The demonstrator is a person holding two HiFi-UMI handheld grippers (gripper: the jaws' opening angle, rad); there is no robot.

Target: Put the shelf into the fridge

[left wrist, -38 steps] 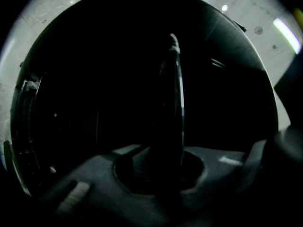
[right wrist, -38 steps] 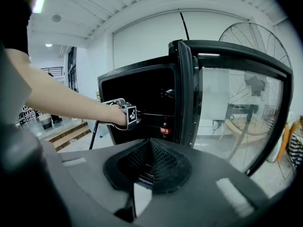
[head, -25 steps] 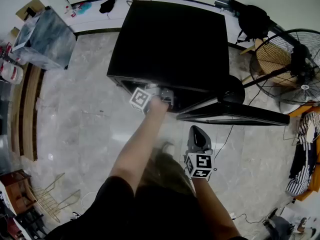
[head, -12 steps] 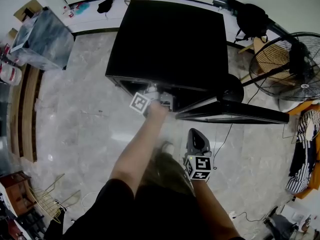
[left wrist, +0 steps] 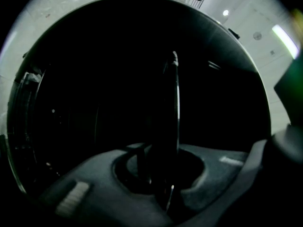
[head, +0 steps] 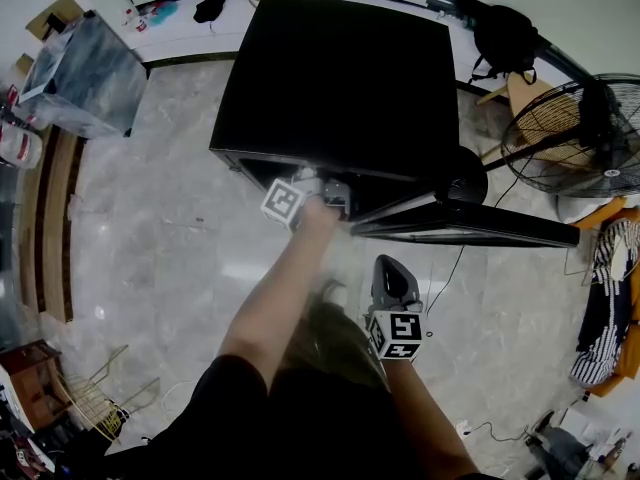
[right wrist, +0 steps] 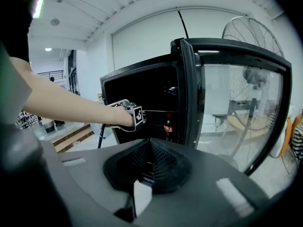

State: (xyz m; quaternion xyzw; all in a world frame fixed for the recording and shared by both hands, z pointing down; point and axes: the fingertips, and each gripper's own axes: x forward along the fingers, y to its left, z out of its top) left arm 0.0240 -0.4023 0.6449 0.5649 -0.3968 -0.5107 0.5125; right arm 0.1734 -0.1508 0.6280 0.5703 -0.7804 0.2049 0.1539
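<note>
The shelf (left wrist: pixel 176 108) shows only in the left gripper view. It is a thin pane seen edge-on, rising from the bottom centre of the frame into the dark inside of the fridge (head: pixel 340 78). Its near end sits between the jaws of the left hand-held gripper (left wrist: pixel 163 171), which have just been closing and now pinch it.

In the head view that gripper (head: pixel 318 190) is at the middle of the frame, right at the open front of the black fridge and under the edge of its top. The glass door (head: pixel 470 230) swings out toward the right.

The right hand-held gripper (head: pixel 392 273) hangs lower in the frame, apart from the fridge. Its jaws are together with nothing between them (right wrist: pixel 151 162).

A bottle (right wrist: pixel 168 126) with a red label stands inside the fridge. A standing fan (head: pixel 580 138) is at the right edge.
</note>
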